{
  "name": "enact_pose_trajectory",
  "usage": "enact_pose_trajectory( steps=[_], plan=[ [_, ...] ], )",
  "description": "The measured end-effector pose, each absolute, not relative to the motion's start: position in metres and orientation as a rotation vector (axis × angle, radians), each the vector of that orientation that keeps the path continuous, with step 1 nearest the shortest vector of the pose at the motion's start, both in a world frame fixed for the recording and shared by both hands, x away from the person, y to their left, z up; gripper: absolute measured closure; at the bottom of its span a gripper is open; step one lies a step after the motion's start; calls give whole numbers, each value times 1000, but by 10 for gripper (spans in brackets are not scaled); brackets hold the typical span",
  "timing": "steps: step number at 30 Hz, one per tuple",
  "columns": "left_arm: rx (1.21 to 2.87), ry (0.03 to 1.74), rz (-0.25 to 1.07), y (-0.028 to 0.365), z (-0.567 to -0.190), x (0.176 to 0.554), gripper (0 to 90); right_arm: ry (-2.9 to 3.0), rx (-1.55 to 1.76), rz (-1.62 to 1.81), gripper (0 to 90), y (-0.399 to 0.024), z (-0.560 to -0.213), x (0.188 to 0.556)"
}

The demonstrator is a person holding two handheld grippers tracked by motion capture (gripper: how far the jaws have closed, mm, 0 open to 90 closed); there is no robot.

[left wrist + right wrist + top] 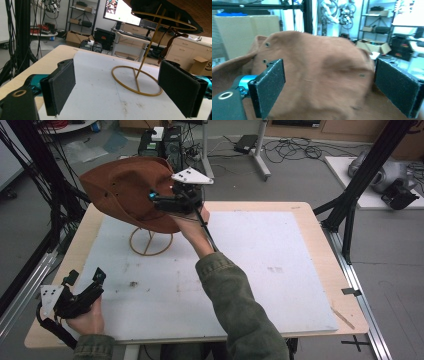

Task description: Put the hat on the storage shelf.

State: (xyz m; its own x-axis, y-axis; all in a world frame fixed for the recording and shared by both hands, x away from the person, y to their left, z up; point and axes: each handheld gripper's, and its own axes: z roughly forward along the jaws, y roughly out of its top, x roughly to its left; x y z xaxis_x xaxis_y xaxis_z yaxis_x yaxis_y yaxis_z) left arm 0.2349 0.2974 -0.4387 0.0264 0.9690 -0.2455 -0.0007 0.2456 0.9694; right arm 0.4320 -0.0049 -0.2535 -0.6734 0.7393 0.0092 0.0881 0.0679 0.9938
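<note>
two handheld grippers on this one. going left to right: the left gripper (pixel 85 281) sits low at the near left corner of the table, held in the person's left hand (pixel 86 319), jaws spread wide with nothing between them. in the left gripper view its black pads (pixel 62 85) frame bare mat, with the gold wire hat stand (pixel 137 80) further off between them.

next over, that stand's ring base (pixel 151 242) rests on the white mat (pixel 280 270) that covers most of the light wooden table (pixel 320 235), toward the far left. the brown suede wide-brimmed hat (pixel 127 190) sits on top of the stand, tilted, brim hanging over the far left edge of the table.

the right gripper (pixel 162 200) is up at the hat's right side, arm in an olive green sleeve (pixel 240 310) reaching across the mat. in the right gripper view its jaws are wide apart with the brown crown (pixel 319 82) between them; can't tell if either pad actually touches it, picture's a bit blurry there.
</note>
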Motion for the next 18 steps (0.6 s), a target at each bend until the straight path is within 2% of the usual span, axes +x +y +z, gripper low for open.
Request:
enact_pose_trajectory(
  steps=[6,18],
  plan=[
    [1061,1279,1030,293,-438,235,149,1748,861,1613,96,-59,-238,423],
    [1120,1246,1061,284,-435,237,149,1509,997,1520,97,-202,-210,390]
  ],
)
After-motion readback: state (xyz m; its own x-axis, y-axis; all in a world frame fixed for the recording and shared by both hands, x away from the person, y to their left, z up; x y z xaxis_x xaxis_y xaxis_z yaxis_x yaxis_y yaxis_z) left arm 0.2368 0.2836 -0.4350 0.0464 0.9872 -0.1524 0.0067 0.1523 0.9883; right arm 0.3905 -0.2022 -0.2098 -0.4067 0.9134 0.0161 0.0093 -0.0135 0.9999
